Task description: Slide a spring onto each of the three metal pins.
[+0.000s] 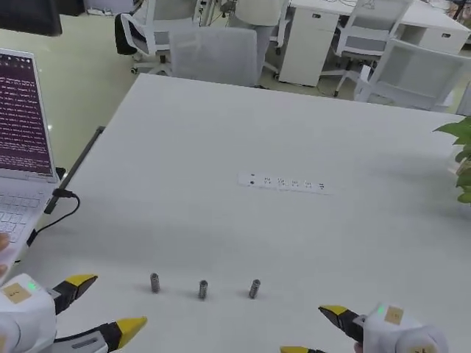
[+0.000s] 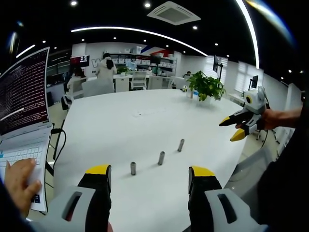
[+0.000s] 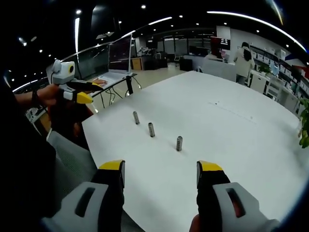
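Three small upright metal pieces stand in a row near the table's front edge: left (image 1: 154, 282), middle (image 1: 203, 289), right (image 1: 255, 288). Each looks ribbed like a coil spring around a pin. They also stand ahead of the jaws in the left gripper view (image 2: 161, 157) and the right gripper view (image 3: 151, 129). My left gripper (image 1: 107, 303) hovers open at the front left with nothing between its yellow tips. My right gripper (image 1: 315, 331) is open at the front right, also empty. Both are held apart from the row.
An open laptop (image 1: 22, 125) with a black cable (image 1: 62, 198) sits at the table's left edge; a hand (image 2: 19, 179) rests by its keyboard. A white power strip (image 1: 283, 182) lies mid-table. A potted plant (image 1: 460, 158) stands at the right, chairs (image 1: 213, 55) beyond.
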